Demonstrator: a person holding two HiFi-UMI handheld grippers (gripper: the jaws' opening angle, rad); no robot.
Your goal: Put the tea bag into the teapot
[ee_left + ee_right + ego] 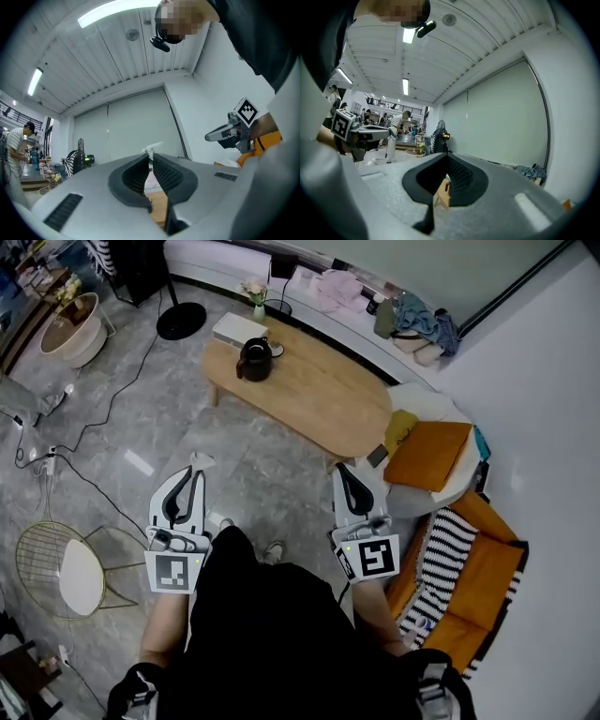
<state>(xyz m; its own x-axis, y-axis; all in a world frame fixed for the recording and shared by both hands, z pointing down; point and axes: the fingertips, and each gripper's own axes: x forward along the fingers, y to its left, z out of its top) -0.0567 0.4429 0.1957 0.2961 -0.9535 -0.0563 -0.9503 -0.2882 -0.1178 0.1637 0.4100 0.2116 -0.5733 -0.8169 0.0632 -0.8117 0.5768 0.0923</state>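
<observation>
A black teapot [255, 360] stands at the far left end of an oval wooden table [323, 404], well ahead of both grippers. My left gripper [194, 469] is held level over the floor, shut on a small white tea bag [202, 461] that sticks out past its tips. In the left gripper view the tea bag [153, 148] shows pinched at the tips of the left gripper [150, 157]. My right gripper [343, 469] is beside it, shut, with nothing between its pads [457, 176]. The right gripper [446, 157] points towards the table.
A white box [239, 329] and a small flower vase [256, 294] sit by the teapot. Orange cushions [427, 454] and a striped armchair [469, 577] stand to the right. A gold wire chair [66, 568] is at the left. Cables cross the grey floor [112, 409].
</observation>
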